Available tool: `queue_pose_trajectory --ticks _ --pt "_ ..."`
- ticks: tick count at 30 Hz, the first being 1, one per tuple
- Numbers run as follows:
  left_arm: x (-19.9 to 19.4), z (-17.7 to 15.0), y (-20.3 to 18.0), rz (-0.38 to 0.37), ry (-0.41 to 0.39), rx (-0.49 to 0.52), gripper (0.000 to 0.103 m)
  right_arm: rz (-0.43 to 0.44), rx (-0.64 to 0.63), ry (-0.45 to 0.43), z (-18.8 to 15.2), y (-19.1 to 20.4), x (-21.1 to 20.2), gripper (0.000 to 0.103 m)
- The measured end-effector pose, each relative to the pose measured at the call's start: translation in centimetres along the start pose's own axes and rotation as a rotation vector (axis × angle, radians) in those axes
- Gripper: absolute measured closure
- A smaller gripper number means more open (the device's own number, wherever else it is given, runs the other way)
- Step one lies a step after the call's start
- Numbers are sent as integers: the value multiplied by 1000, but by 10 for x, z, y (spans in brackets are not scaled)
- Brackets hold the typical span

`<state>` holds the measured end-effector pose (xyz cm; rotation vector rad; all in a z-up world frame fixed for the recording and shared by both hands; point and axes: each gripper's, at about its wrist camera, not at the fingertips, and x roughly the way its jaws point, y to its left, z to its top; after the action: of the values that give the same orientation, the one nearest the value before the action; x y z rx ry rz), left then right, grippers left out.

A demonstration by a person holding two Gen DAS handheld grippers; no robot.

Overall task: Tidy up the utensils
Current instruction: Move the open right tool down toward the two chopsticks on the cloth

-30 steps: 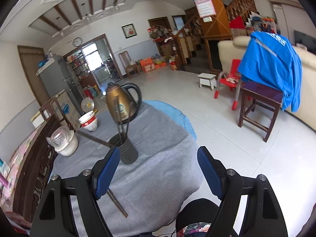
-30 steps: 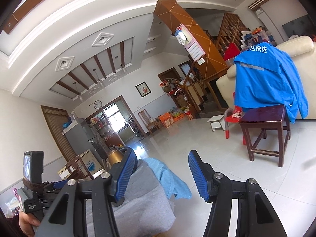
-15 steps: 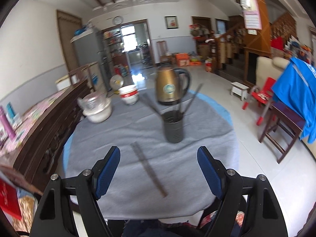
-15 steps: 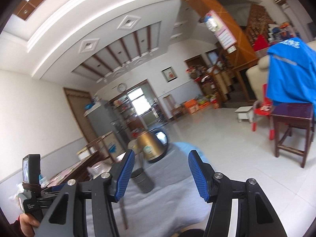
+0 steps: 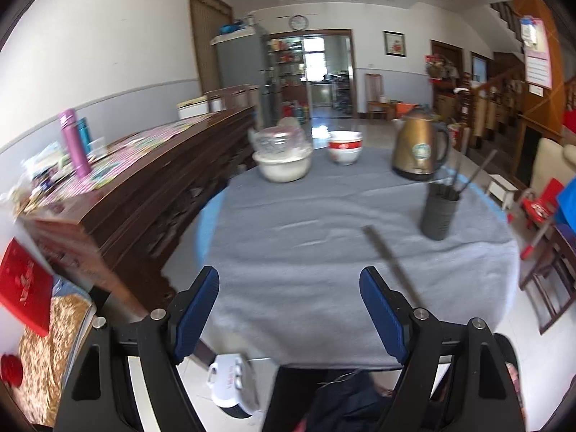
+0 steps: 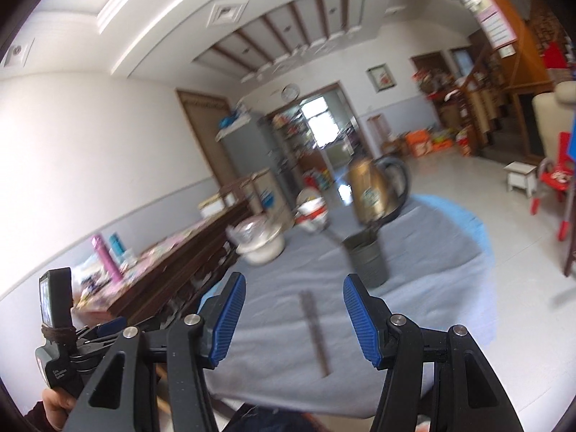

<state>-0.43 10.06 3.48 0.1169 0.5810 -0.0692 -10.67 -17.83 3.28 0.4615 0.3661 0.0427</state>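
A pair of dark chopsticks point(image 5: 390, 261) lies loose on the grey-clothed round table point(image 5: 306, 252), also blurred in the right wrist view as the chopsticks point(image 6: 316, 331). A dark grey utensil holder point(image 5: 440, 212) with several sticks in it stands at the right, seen too as the holder point(image 6: 367, 261). My left gripper point(image 5: 289, 309) hangs open and empty over the table's near edge, left of the chopsticks. My right gripper point(image 6: 293, 318) is open and empty, with the chopsticks farther off between its blue pads point(image 6: 360, 318).
A brass kettle point(image 5: 419, 149), a red-and-white bowl point(image 5: 345, 147) and a white covered bowl point(image 5: 282, 162) stand at the table's far side. A dark wooden sideboard point(image 5: 144, 194) runs along the left. A person's hand point(image 6: 54, 403) holds the left gripper's handle.
Both views have swung left and tipped down towards the table. The holder and chopsticks slid from left to right in the left wrist view; the table came into the right wrist view. Both jaws kept their width.
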Motion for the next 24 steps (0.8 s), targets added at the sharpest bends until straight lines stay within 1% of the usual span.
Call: queue_pose_trajectory --ticks 2,4,6,8,10,14,18,24 --pt "6 -13 13 32 -3 -4 22 15 -8 47 -14 12 20 42" --pt "12 -23 21 37 4 2 22 21 -2 81 -21 17 36 42" --pt "17 -29 21 27 9 17 22 25 17 123 -28 21 52 42" --pt "21 -35 21 3 21 35 22 24 32 145 -33 23 62 42" --pt "22 -38 18 -18 26 53 22 21 27 158 -36 28 68 42" --pt "18 -47 18 -25 36 85 22 7 7 174 -45 35 75 42" --pt "21 -54 30 -20 58 63 22 10 51 221 -50 32 87 42" --pt "28 -60 52 -1 79 8 22 7 55 262 -55 36 102 42"
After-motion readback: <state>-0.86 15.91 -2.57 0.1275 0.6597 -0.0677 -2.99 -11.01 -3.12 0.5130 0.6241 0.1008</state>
